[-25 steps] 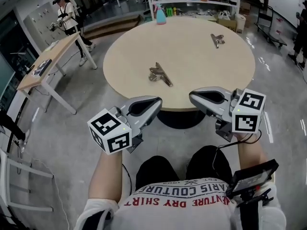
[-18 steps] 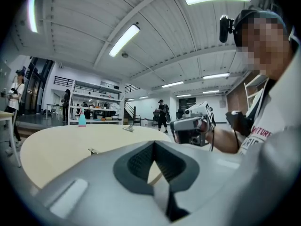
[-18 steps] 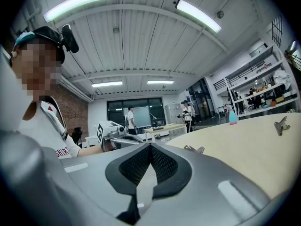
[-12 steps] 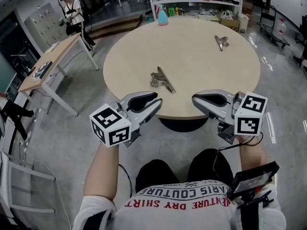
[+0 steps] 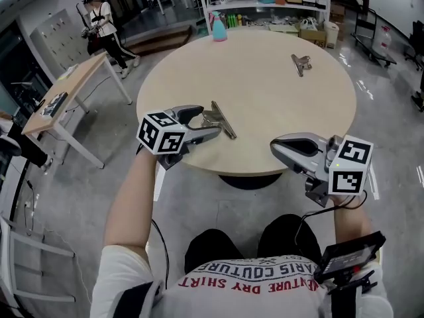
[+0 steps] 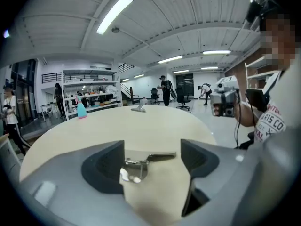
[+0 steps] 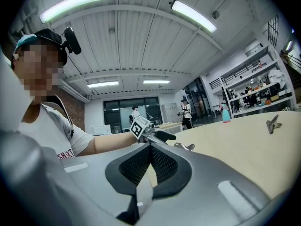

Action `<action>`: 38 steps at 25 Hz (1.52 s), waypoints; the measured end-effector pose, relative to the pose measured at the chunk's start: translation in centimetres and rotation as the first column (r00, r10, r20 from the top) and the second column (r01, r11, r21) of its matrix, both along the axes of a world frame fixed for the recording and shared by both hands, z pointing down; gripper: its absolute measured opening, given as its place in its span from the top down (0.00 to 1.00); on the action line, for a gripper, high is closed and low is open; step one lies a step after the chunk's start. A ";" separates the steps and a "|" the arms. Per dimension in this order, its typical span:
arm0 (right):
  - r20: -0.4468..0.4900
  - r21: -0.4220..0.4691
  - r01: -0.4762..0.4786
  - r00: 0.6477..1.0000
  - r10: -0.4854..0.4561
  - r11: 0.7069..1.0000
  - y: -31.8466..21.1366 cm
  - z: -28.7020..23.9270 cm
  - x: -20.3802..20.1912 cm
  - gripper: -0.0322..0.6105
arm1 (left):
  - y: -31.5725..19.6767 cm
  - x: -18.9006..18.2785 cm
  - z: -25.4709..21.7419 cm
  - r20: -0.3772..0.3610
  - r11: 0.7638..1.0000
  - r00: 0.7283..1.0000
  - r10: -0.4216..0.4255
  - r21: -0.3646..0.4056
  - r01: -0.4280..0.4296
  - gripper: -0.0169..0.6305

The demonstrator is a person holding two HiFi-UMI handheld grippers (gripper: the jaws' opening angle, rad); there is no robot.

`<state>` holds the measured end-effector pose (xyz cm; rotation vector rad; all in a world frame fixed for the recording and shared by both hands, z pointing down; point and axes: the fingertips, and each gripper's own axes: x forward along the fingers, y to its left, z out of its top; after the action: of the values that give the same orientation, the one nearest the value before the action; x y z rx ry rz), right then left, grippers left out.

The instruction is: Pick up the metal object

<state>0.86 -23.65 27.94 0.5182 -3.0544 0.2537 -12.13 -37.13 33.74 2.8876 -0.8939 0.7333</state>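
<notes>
Since the earlier frame, the left gripper (image 5: 207, 122) has advanced over the near rim of the round table (image 5: 265, 105). Its jaws are opening and straddle the metal clip (image 5: 222, 119) at centre-left without pressing it. The right gripper (image 5: 277, 146), pressed together, hangs off the rim at lower right. Bare surface lies beyond, with a second clip (image 5: 301, 63) upper right and a spray bottle (image 5: 218, 26) at the far edge.

a round table (image 5: 278, 105) fills the middle. the left gripper (image 5: 207, 122) reaches over its near left edge, jaws opening, with a metal clip (image 5: 222, 119) lying on the top at their tips. the right gripper (image 5: 274, 146) hangs at the near right edge, jaws together. a second clip (image 5: 301, 63) lies far right, and a blue bottle (image 5: 218, 28) stands at the far rim.
</notes>
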 end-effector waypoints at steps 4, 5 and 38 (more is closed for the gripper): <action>-0.010 -0.006 0.005 1.000 -0.005 1.000 0.1 0.1 0.0 0.95 | -2.3 -0.5 1.6 0.076 0.996 0.997 0.023 -0.087 -0.016 0.39; -0.007 -0.010 0.005 1.000 -0.005 1.000 0.0 0.1 0.0 0.95 | -2.6 -0.5 2.0 0.107 0.994 0.994 0.032 -0.108 -0.021 0.39; 0.032 -0.020 -0.064 0.997 0.064 0.998 -1.7 -1.0 1.6 0.95 | 1.3 1.9 -9.7 -0.084 0.991 0.996 -0.023 0.131 0.034 0.54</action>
<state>2.42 -25.32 26.91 0.6176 -3.0676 0.2956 -10.25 -35.84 24.03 2.9866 -1.0081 0.5685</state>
